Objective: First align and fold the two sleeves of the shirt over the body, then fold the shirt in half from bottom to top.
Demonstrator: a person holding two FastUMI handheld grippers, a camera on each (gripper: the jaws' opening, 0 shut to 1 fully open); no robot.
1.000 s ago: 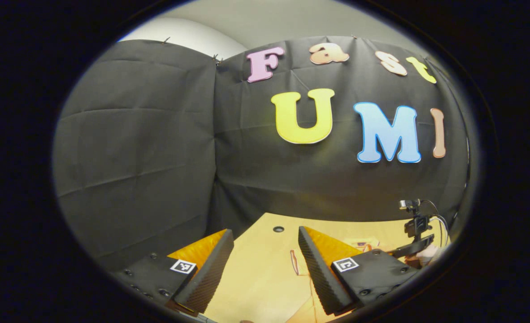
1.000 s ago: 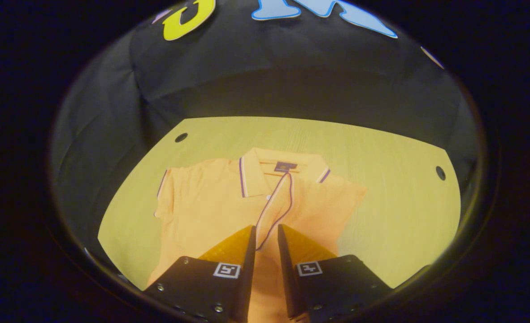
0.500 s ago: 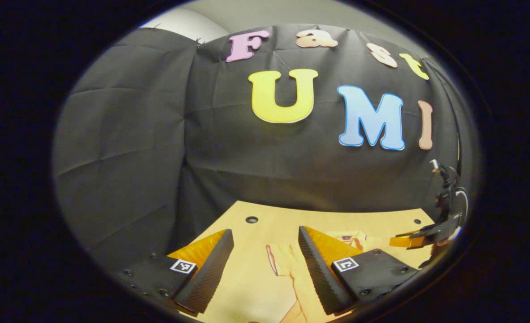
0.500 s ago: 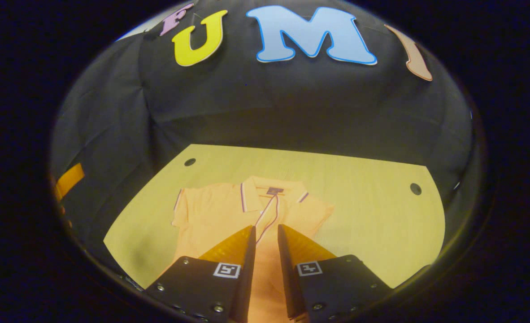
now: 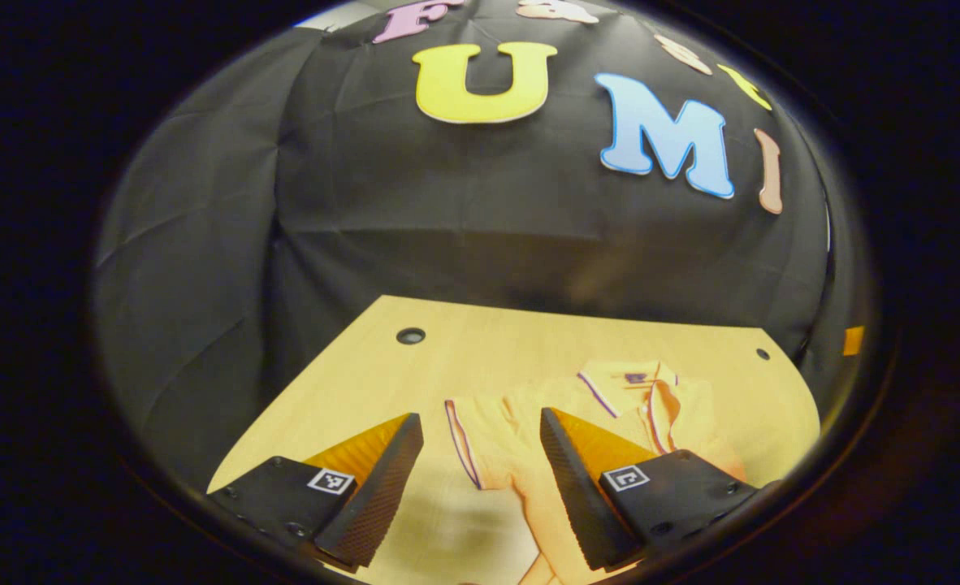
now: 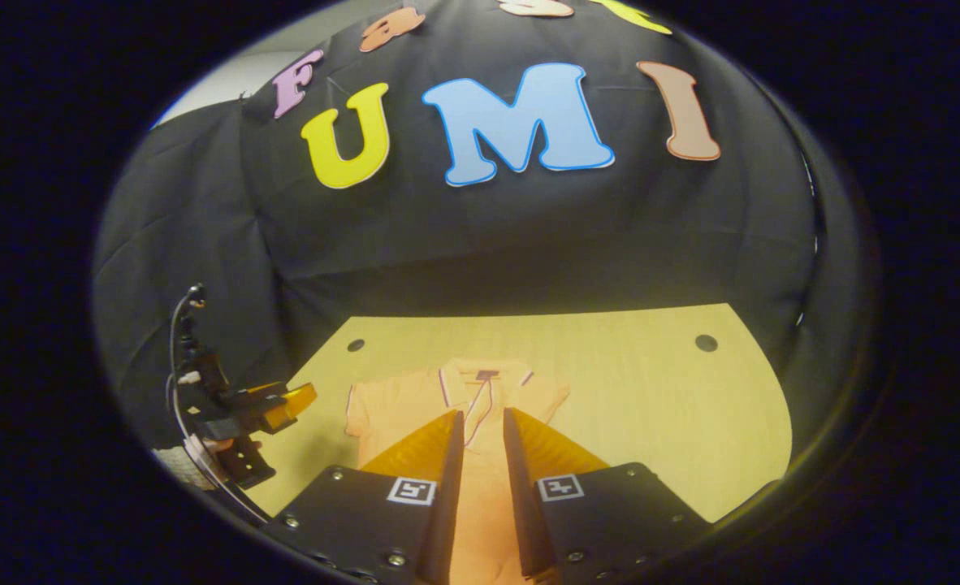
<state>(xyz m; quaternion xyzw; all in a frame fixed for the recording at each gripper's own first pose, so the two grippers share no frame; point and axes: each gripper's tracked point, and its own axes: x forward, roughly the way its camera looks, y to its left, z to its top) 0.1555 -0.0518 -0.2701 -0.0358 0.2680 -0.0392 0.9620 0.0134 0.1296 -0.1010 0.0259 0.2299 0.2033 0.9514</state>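
On the wooden table (image 6: 659, 406), the orange polo shirt (image 6: 403, 402) is lying flat with its collar (image 6: 484, 375) toward the black cloth wall (image 6: 529, 236), at about 12 o'clock from the right gripper. In the right gripper view the shirt is sitting in the left half of the table; one short sleeve is sticking out at about 10 o'clock and the other at about 2 o'clock. Two round holes are showing near the far corners of the table.

In the left gripper view, the shirt (image 5: 529, 496) is reaching from 6 o'clock up to about 1 o'clock, and a sleeve with a dark striped edge (image 5: 460, 443) is lying between the fingers. The left gripper (image 5: 472, 479) is hovering with its fingers spread wide, not touching the cloth as far as I can tell.

The right gripper (image 6: 480, 479) is hanging over the body of the shirt with its fingers nearly together, only a narrow gap between them, and nothing is sitting in that gap.

The left gripper (image 6: 281, 404), held by a hand, is also appearing at about 9 o'clock in the right gripper view, beside the left edge of the table.
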